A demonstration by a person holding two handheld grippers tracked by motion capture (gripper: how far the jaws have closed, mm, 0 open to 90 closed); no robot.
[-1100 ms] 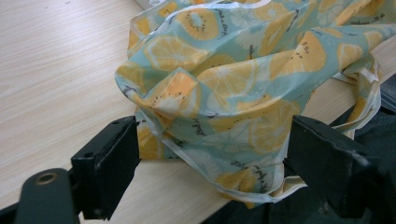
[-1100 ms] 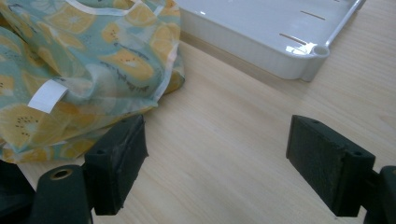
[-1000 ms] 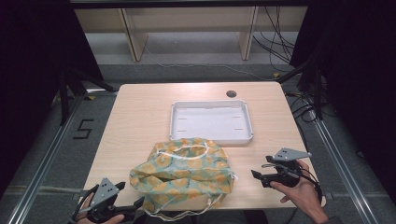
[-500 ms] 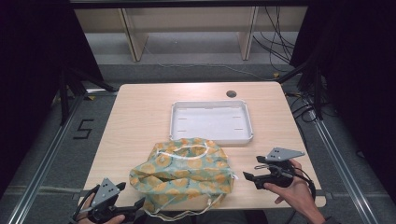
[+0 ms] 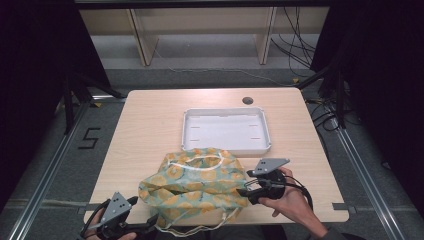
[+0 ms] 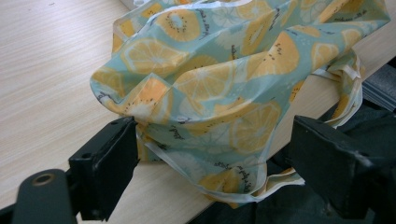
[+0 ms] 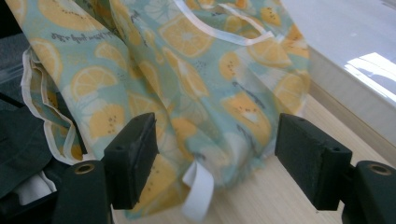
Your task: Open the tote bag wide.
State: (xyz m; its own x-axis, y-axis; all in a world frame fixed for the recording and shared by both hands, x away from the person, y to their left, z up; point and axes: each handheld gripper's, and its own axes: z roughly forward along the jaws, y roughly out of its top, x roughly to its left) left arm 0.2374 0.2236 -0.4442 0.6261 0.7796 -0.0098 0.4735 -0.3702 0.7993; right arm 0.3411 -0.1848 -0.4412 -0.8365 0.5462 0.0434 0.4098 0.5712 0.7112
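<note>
A crumpled cloth bag [image 5: 194, 182] printed with orange and lemon slices on pale blue-green lies low in the centre of the high view, on the near part of the wooden table [image 5: 150, 125]. Its white straps [image 5: 200, 227] trail over the table's near edge at the bottom of the frame.

The right gripper [image 5: 246, 191] sits just right of centre in the lower part of that view, held by a hand [image 5: 287, 202], its tips at the bag's right edge. In the right gripper view its jaws stand wide apart, with the bag's fabric [image 7: 205, 93] between them and a white strap loop [image 7: 198, 189] hanging low in the gap.

The left gripper [image 5: 150, 222] is at the lower left of the high view, at the bag's near left corner. In its own view the jaws are wide, the bag's bunched corner [image 6: 205, 121] between them at the table edge.

Above the bag, in mid-frame, a white rectangular tray [image 5: 190, 137] rests on the table, just beyond the fabric.
</note>
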